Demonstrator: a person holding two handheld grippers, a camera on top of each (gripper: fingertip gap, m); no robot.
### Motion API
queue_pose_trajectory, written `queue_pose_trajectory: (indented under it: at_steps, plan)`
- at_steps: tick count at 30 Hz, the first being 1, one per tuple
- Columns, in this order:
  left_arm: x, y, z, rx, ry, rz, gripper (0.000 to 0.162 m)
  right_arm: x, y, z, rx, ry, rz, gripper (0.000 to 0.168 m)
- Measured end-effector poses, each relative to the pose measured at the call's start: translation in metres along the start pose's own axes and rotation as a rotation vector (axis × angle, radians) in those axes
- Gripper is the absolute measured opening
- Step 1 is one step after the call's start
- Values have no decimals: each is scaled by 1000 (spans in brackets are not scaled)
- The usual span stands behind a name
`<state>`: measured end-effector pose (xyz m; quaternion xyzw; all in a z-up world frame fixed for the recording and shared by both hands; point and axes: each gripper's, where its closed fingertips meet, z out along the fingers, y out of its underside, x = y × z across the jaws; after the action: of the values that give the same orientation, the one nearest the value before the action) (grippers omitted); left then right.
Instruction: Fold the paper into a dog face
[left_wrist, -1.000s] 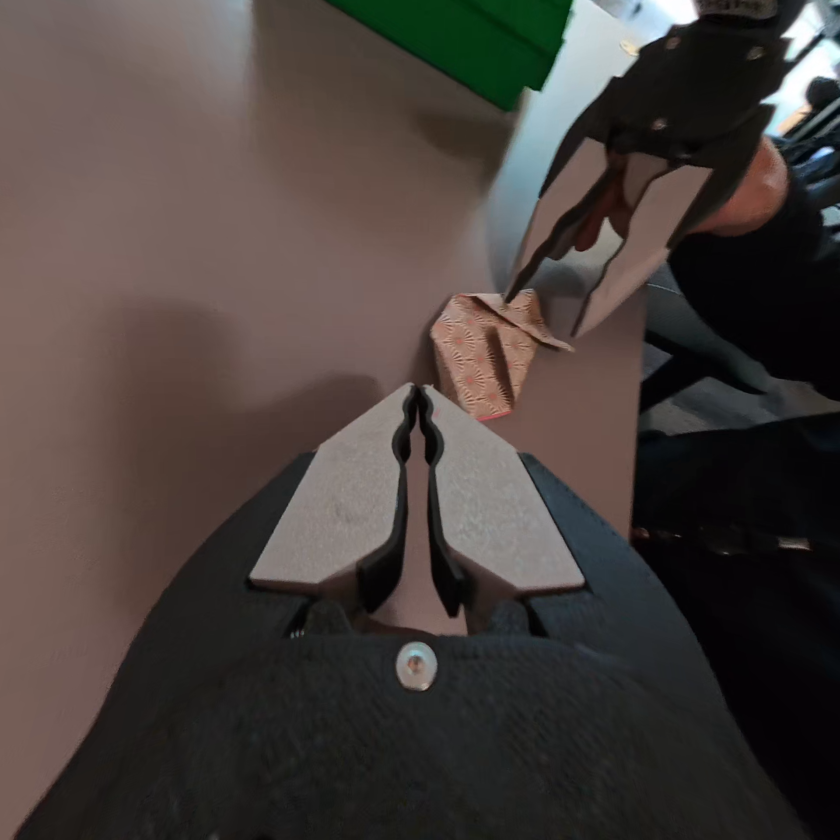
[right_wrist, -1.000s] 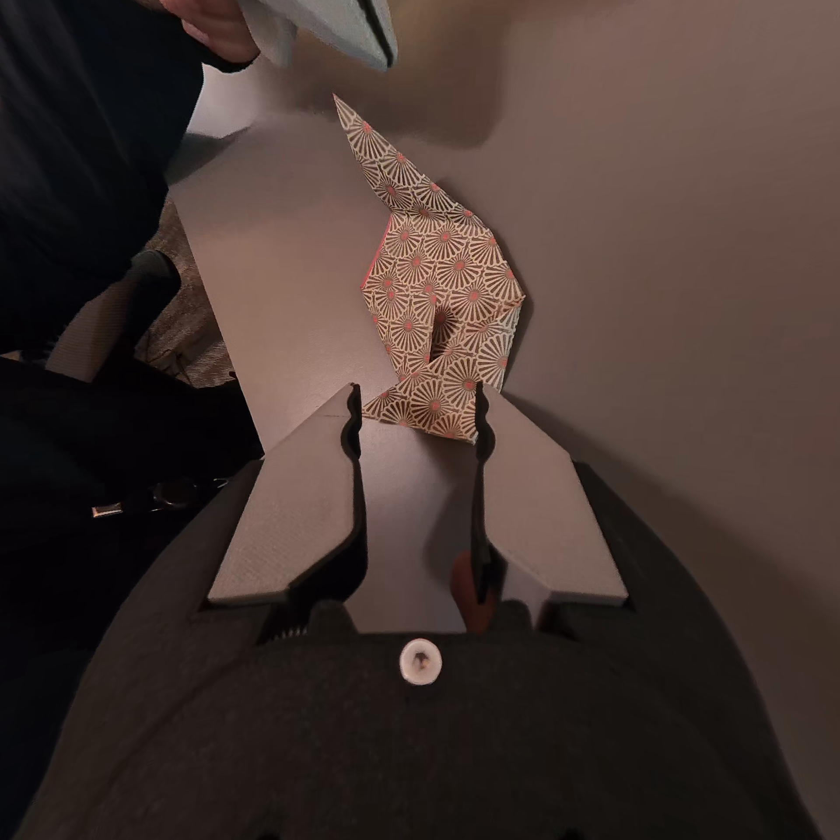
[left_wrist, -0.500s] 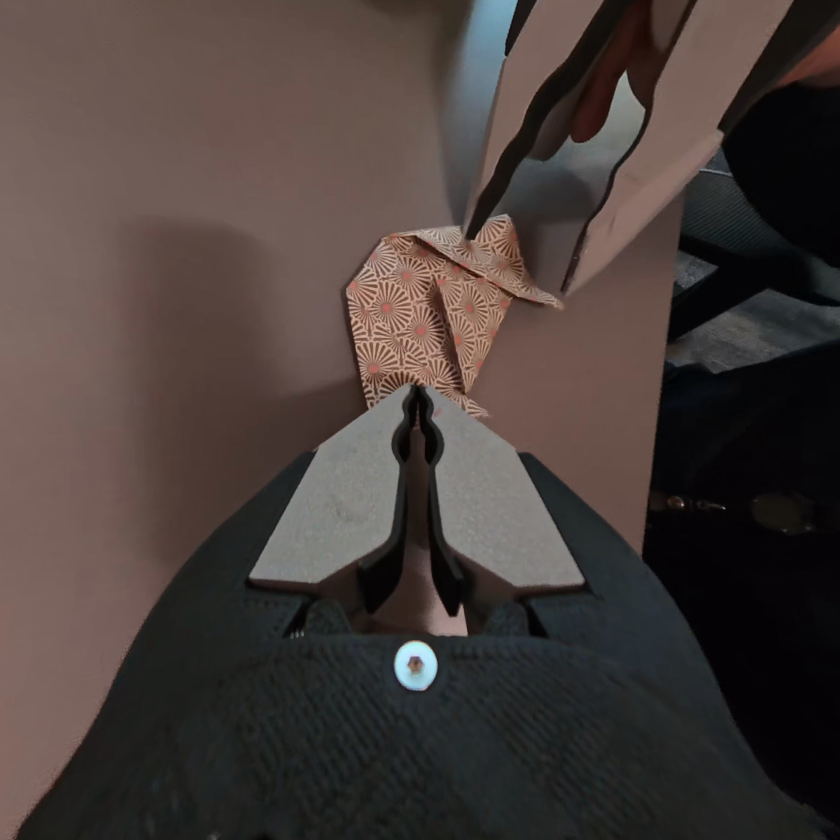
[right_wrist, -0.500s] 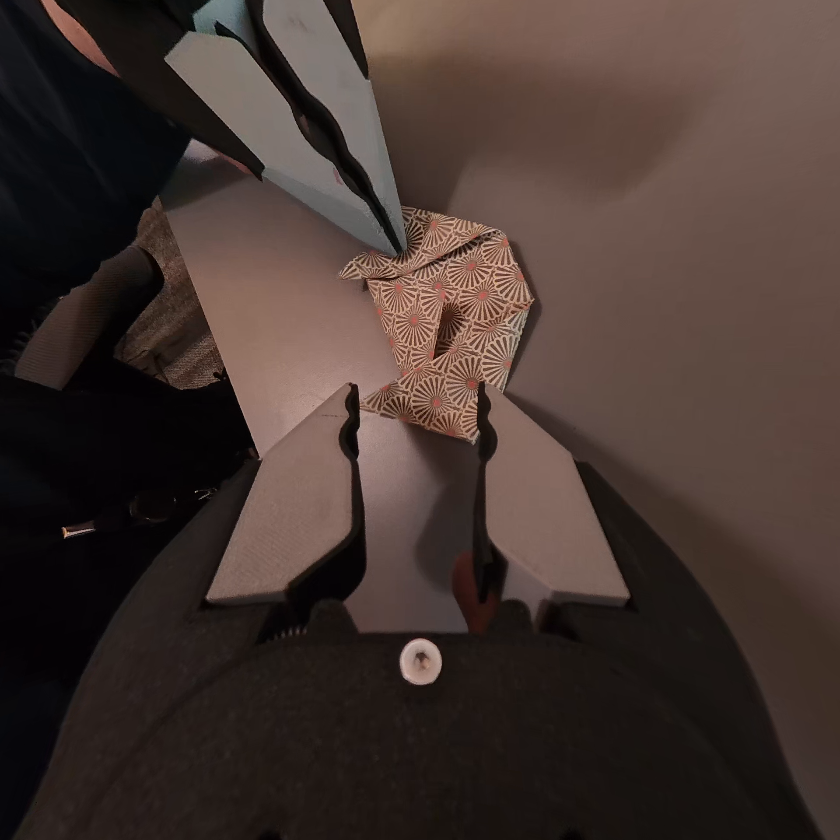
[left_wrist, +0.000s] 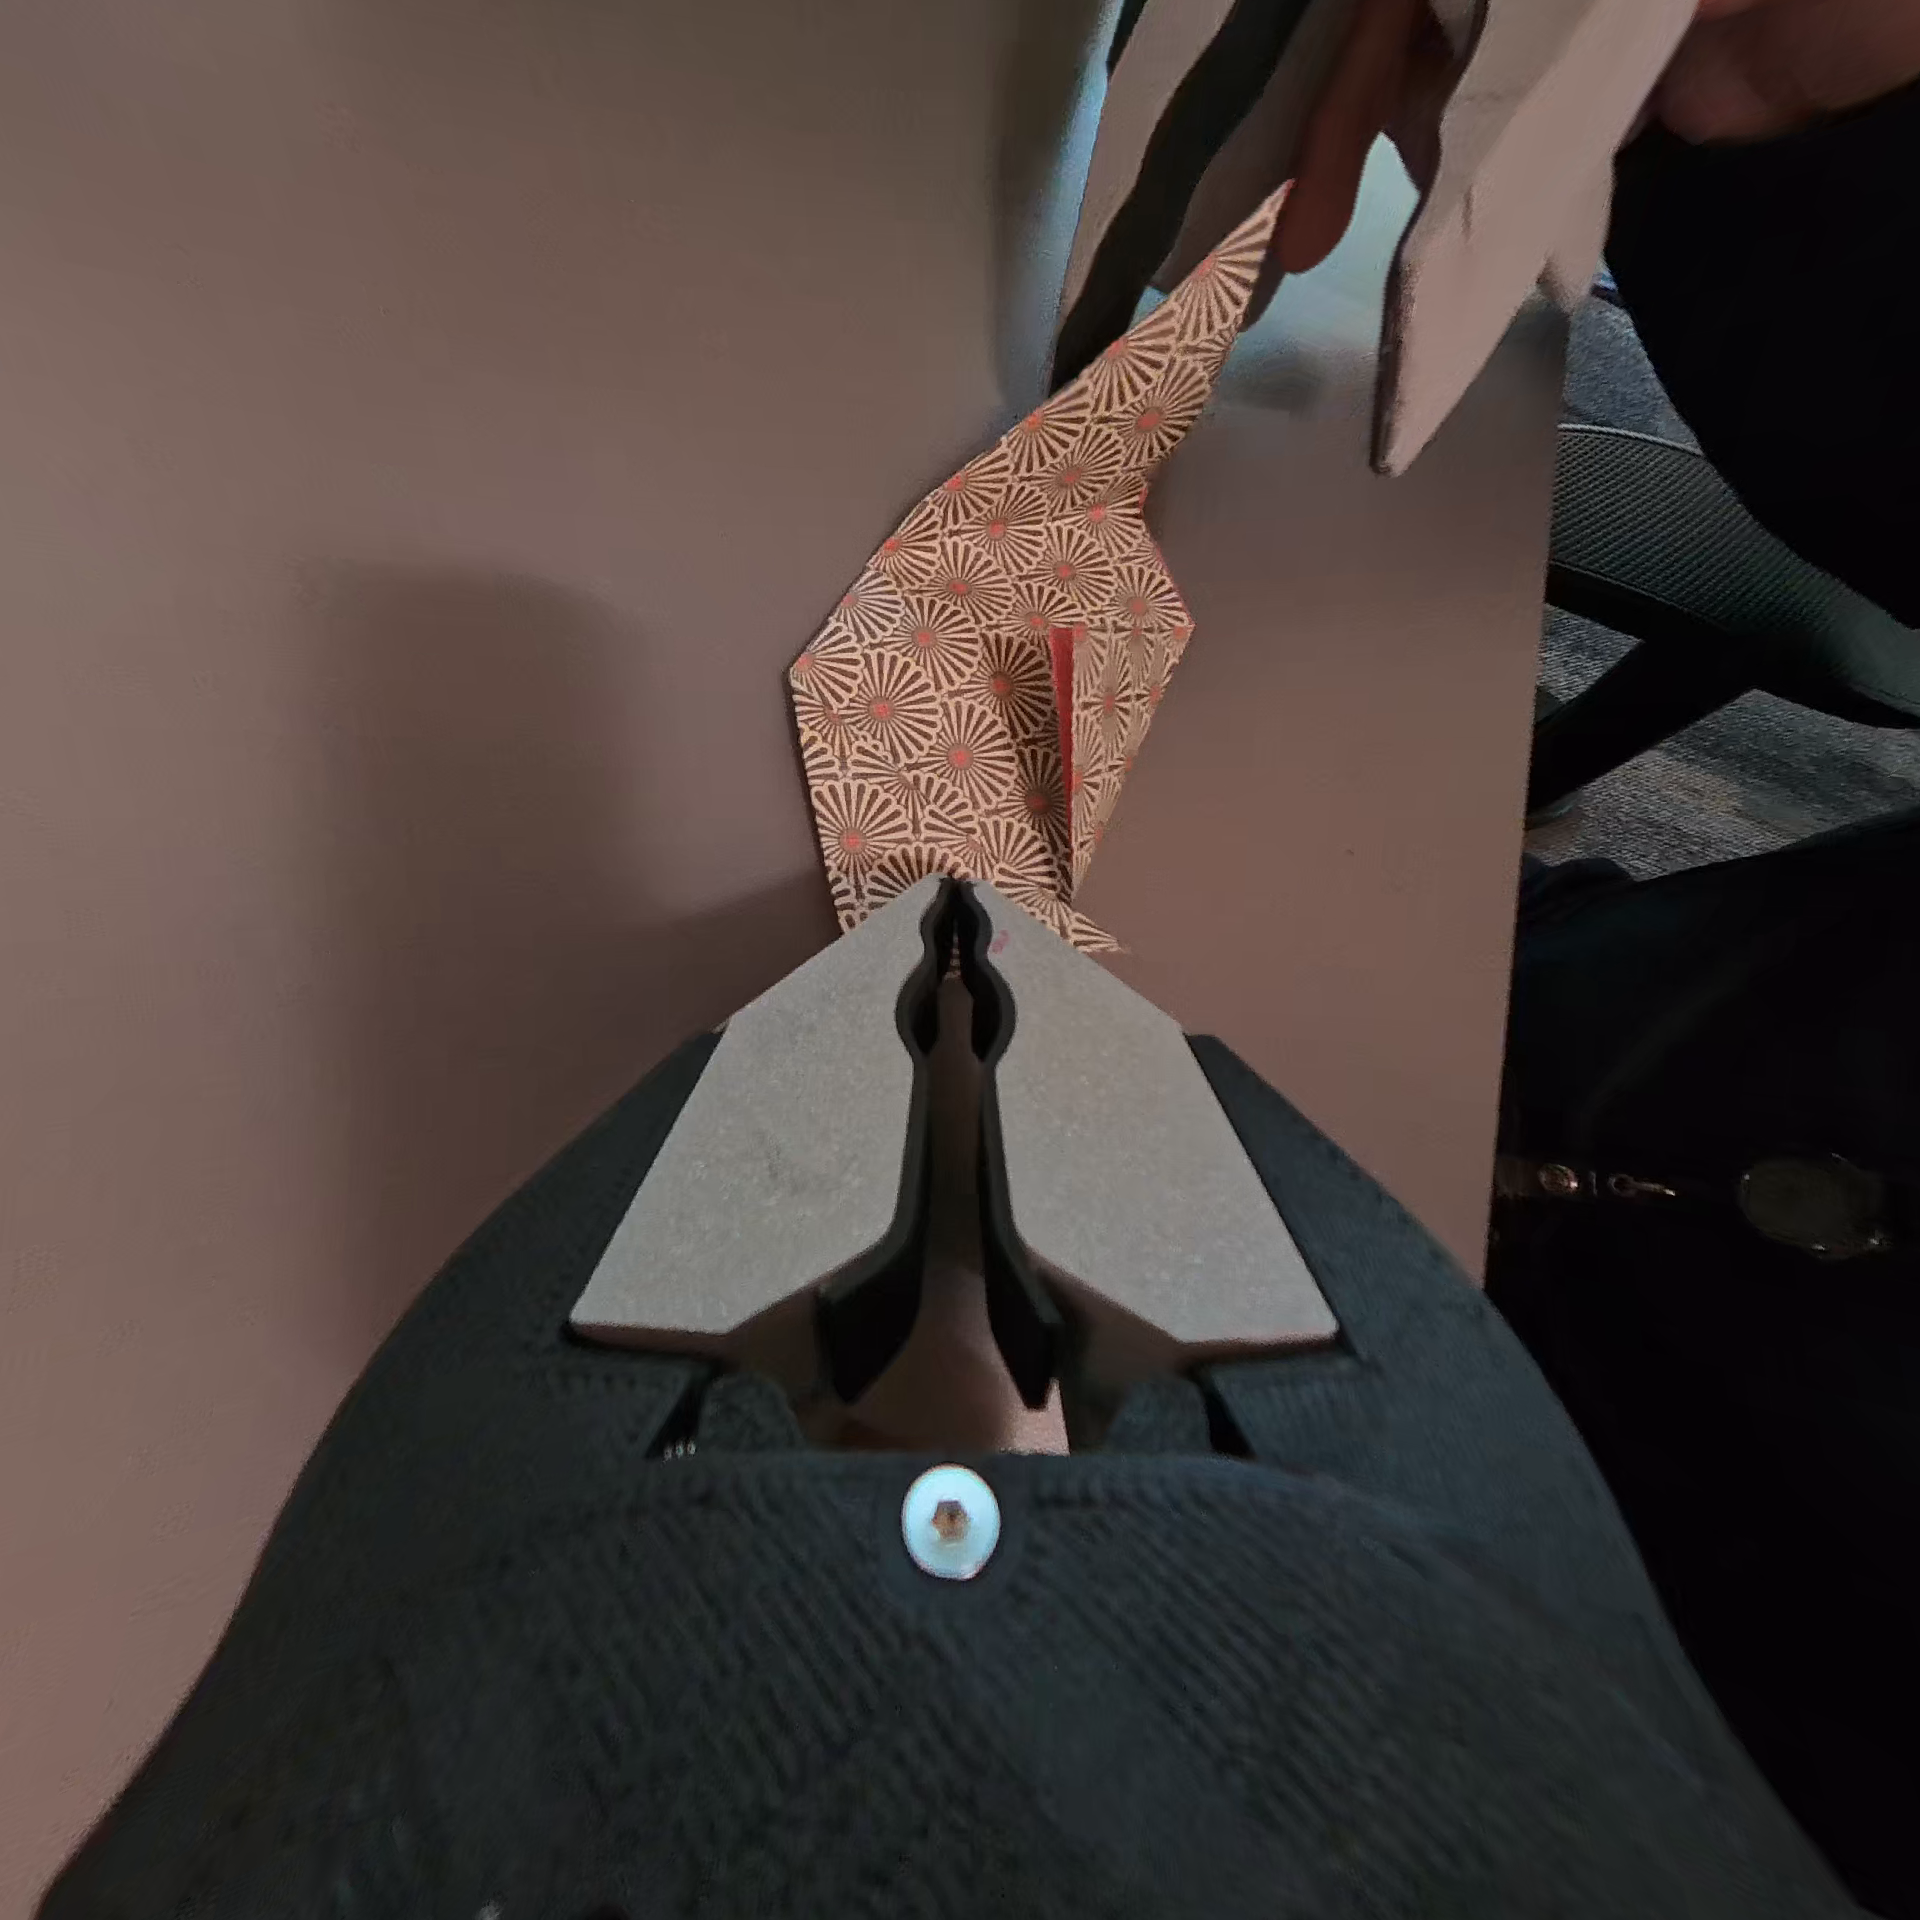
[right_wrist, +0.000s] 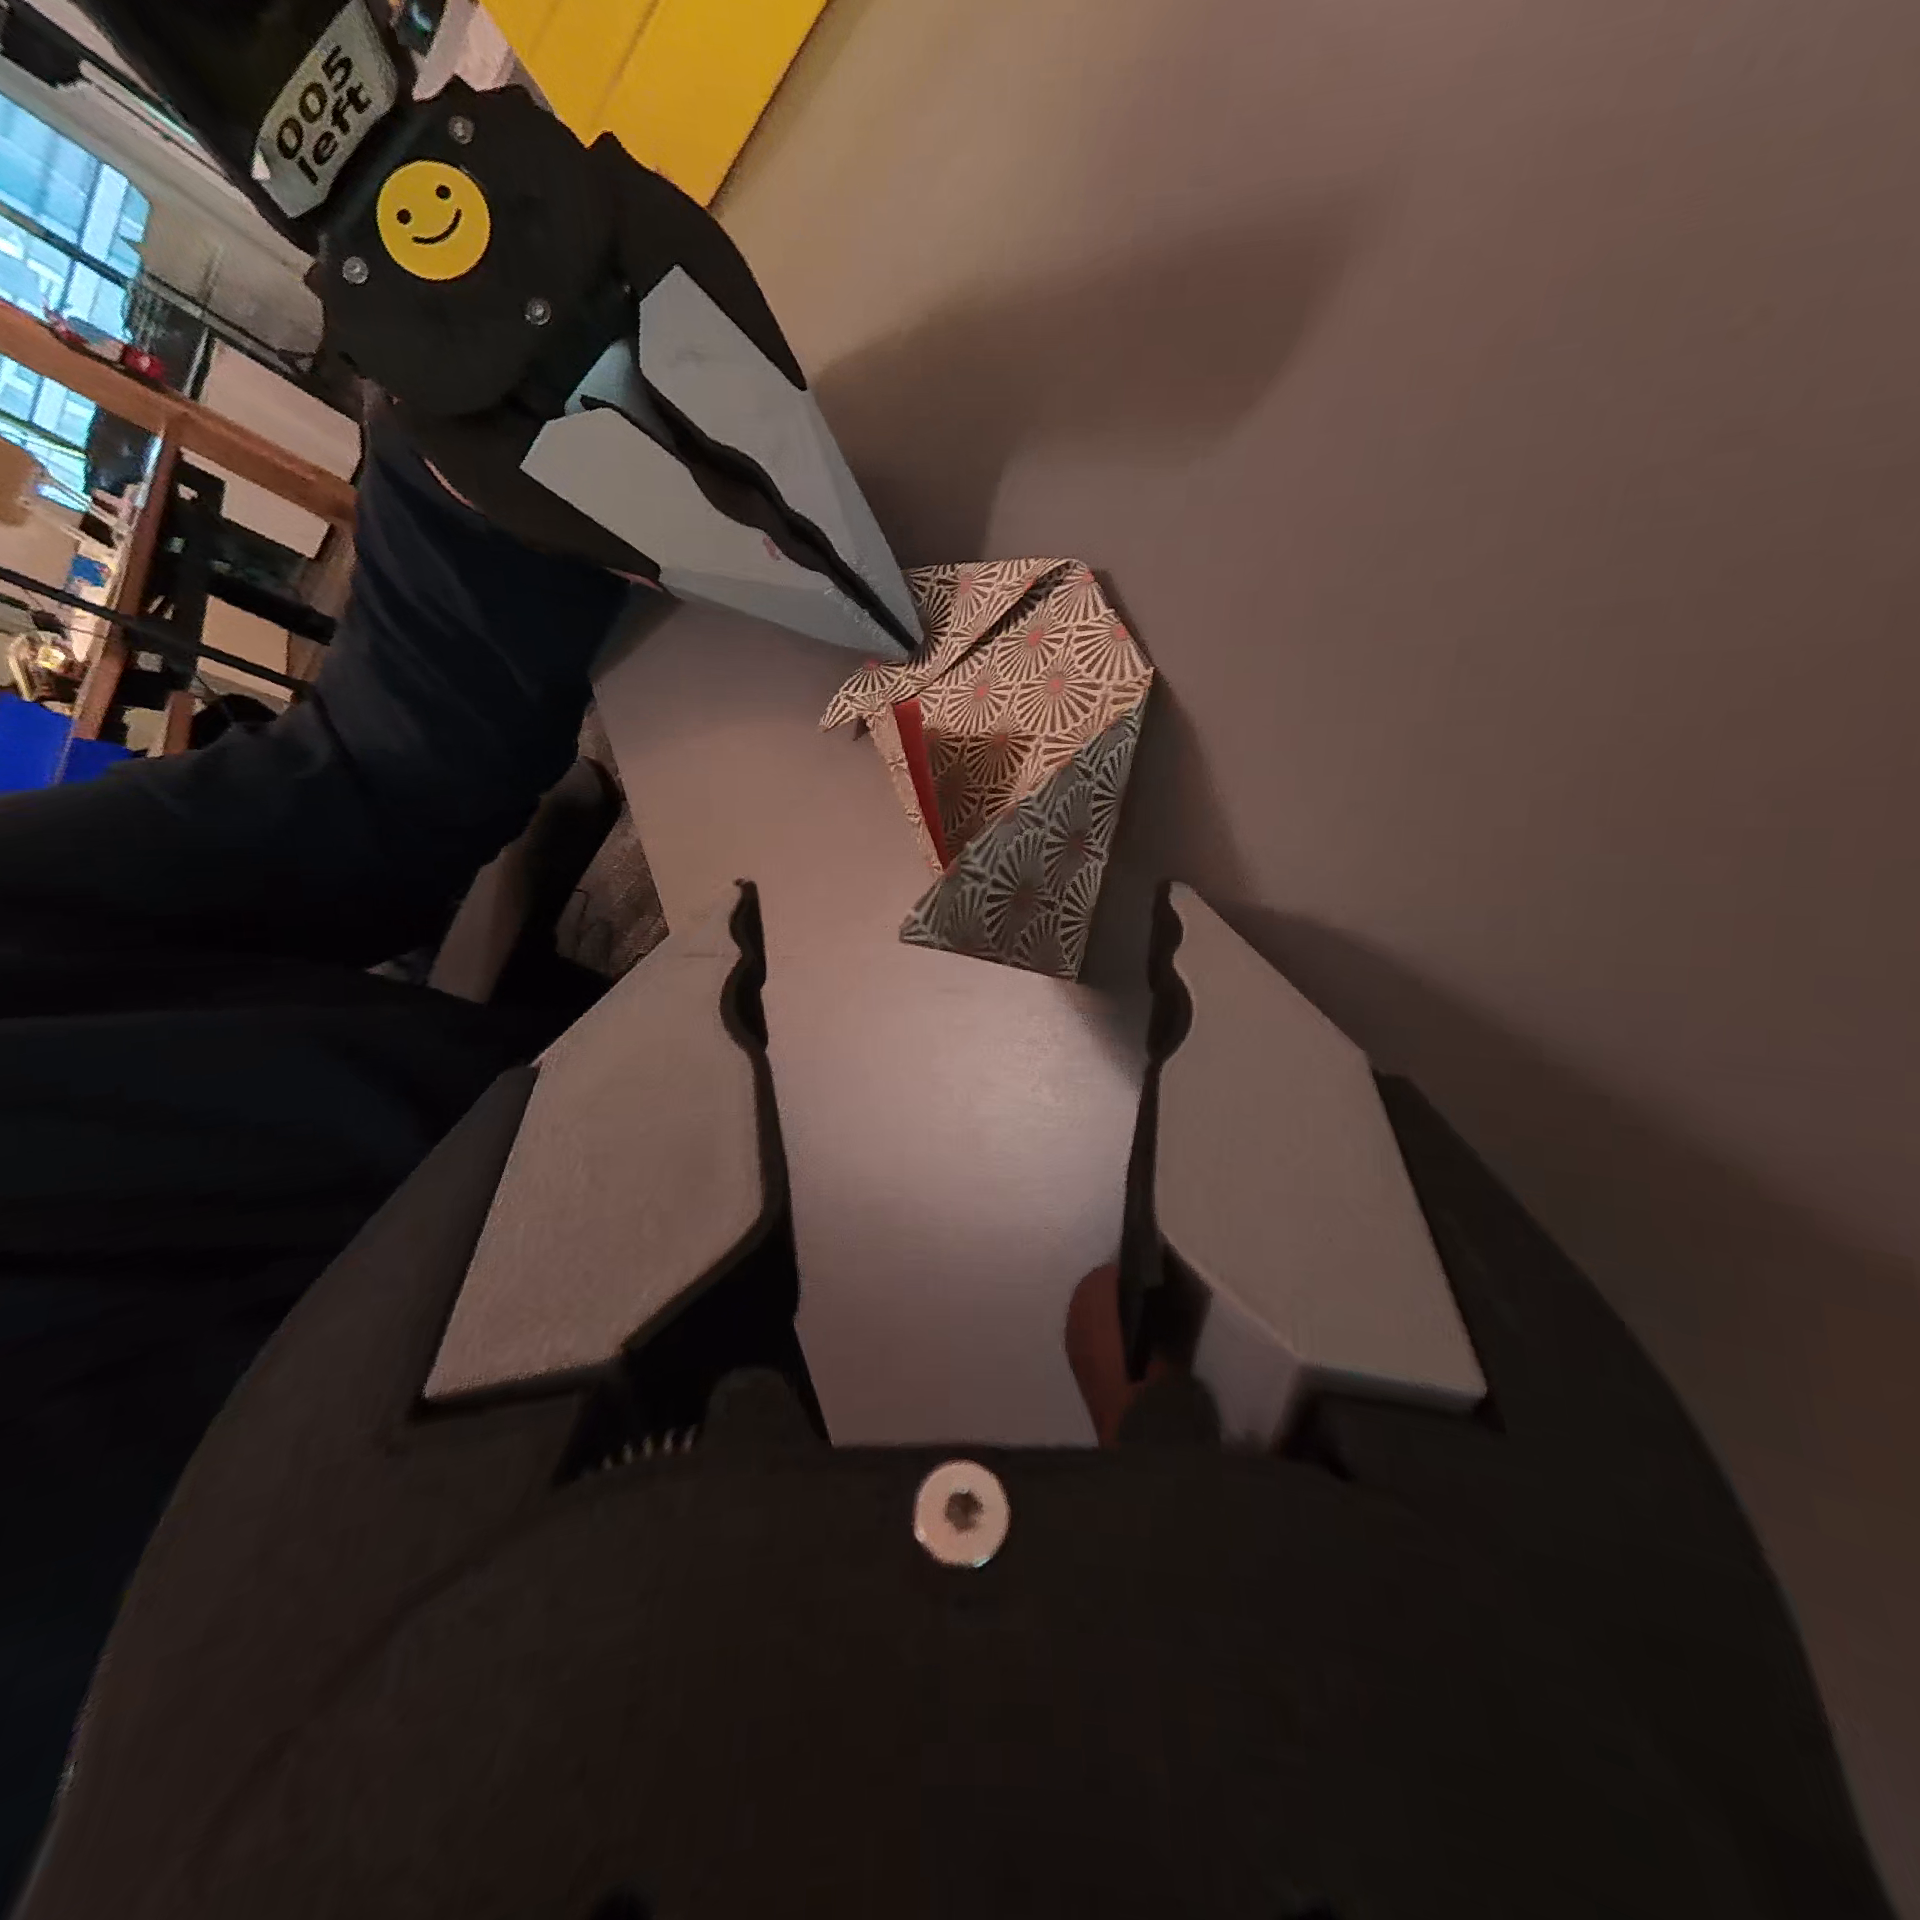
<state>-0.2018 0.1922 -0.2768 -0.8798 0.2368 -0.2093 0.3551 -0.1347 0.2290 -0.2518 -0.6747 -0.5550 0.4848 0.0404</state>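
The patterned origami paper (left_wrist: 987, 707), partly folded, lies on the grey table (left_wrist: 416, 520) near its edge. My left gripper (left_wrist: 956, 896) is shut, and its closed tips press on the paper's near corner. In the right wrist view the left gripper (right_wrist: 899, 636) touches the far corner of the paper (right_wrist: 1023, 727). My right gripper (right_wrist: 956, 914) is open and empty, just short of the paper's near flap. In the left wrist view the right gripper (left_wrist: 1226, 405) hangs open above the paper, and a long flap stands up beside one finger.
The table edge (left_wrist: 1527, 831) runs close beside the paper, with an office chair (left_wrist: 1714, 623) and a person in dark clothes beyond it. A yellow box (right_wrist: 675, 62) stands at the far end of the table. Shelves (right_wrist: 156, 468) stand in the background. The left gripper's tips are roughly 9 cm from the right gripper's.
My right gripper opened wider and drew back from the paper. The left gripper came in shut and stays pressed on the paper's corner. A flap of the paper now stands up.
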Motion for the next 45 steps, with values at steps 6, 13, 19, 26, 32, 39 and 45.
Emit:
queue_pose_trajectory:
  at_steps: [6, 13, 19, 26, 32, 39, 45]
  plan:
    - [4, -6, -7, 54, 71, -27, 0, 26, 4, 7, -55, 287, -181, 3]
    - [-45, -49, -74, 486, -3, -177, 0, 25, -25, -12, 51, 453, -330, 0]
    - [-57, -41, -70, 450, -107, -167, 0, 15, -52, -44, 199, 537, -408, 0]
    - [-56, -30, -50, 309, -208, -33, 12, 17, -49, -74, 287, 604, -407, 0]
    - [-79, -26, -58, 335, -256, -174, 14, 17, -56, -116, 404, 642, -386, 0]
    - [-83, -25, -60, 332, -296, -166, 14, 19, -70, -185, 554, 737, -368, 0]
    - [-83, -25, -59, 324, -301, -161, 14, 28, -81, -269, 716, 898, -356, 0]
